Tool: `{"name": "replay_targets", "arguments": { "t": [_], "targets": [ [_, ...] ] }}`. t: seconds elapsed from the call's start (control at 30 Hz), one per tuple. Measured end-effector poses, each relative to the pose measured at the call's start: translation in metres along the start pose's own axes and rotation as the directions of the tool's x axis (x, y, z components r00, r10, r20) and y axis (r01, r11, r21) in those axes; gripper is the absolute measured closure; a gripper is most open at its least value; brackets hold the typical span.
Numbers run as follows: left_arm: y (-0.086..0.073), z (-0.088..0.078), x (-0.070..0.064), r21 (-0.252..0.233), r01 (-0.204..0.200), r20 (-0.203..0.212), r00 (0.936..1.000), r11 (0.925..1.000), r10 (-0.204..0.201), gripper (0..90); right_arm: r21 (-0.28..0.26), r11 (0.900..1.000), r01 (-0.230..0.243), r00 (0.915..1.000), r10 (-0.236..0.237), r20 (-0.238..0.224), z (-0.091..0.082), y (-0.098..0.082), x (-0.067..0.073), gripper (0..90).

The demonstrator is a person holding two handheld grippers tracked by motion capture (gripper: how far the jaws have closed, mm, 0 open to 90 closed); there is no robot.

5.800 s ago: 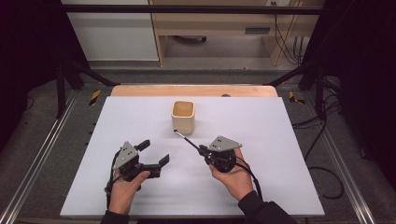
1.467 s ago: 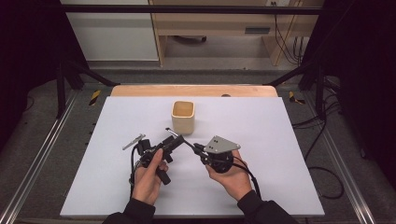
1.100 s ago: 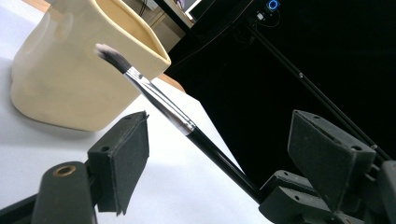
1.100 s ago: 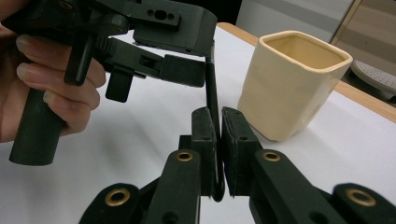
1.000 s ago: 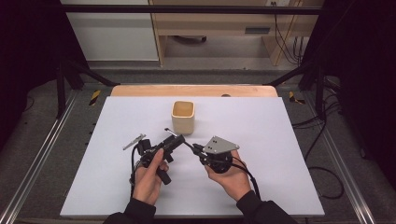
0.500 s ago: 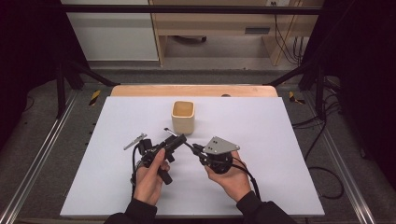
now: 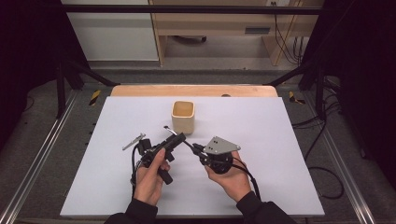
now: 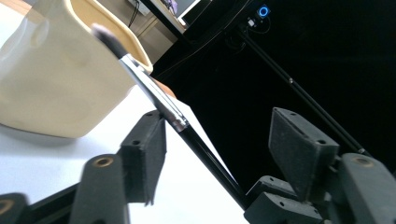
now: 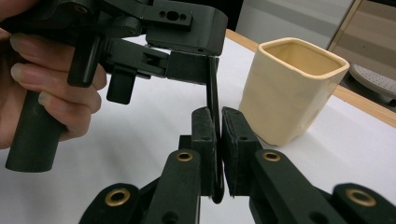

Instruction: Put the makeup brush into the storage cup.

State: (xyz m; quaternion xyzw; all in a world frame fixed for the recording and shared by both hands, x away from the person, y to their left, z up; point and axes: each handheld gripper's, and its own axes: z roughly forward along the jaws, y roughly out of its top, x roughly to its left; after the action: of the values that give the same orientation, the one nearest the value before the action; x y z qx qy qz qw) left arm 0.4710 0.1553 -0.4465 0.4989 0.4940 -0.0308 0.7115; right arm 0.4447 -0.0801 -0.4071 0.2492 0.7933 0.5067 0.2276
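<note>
Left hand-held gripper (image 7: 173, 141) — jaws narrower around brush (image 8: 154, 95)

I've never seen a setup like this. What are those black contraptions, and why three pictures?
A person holds a hand-worked clamp, a tool, in each hand. One camera looks down on the white table; one more rides on each tool. The right tool is shut on a thin brush. The left tool has just been closing around that brush, which runs between its jaws; only one pad seems to meet it. A cream cup stands just beyond.
</note>
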Motion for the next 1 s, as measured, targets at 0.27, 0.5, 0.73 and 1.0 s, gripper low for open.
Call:
{"name": "replay_targets", "arguments": {
  "t": [0.27,0.5,0.73,1.0],
  "targets": [
    [-0.0014,0.0013,0.0009,0.007,0.008,-0.001,1.0000,0.9999,-0.008,44.3,0.001,1.000,0.001,1.0000,-0.001,-0.001,0.0003,0.0000,0.0005,84.1],
    [-0.0025,0.0011,0.0024,0.007,0.026,-0.006,0.9997,0.9997,-0.026,50.2,0.001,1.000,0.002,1.0000,-0.002,-0.004,0.0007,0.0000,0.0008,84.1],
    [-0.0029,0.0006,0.0026,0.002,0.039,-0.010,0.9992,0.9992,-0.039,53.4,0.000,1.000,0.000,1.0000,0.000,-0.007,0.0013,0.0000,0.0012,84.1],
    [-0.0032,0.0002,0.0030,-0.005,0.047,-0.014,0.9988,0.9989,-0.047,56.8,0.002,1.000,0.000,1.0000,0.000,-0.010,0.0018,-0.0002,0.0017,84.0]
  ]
}}
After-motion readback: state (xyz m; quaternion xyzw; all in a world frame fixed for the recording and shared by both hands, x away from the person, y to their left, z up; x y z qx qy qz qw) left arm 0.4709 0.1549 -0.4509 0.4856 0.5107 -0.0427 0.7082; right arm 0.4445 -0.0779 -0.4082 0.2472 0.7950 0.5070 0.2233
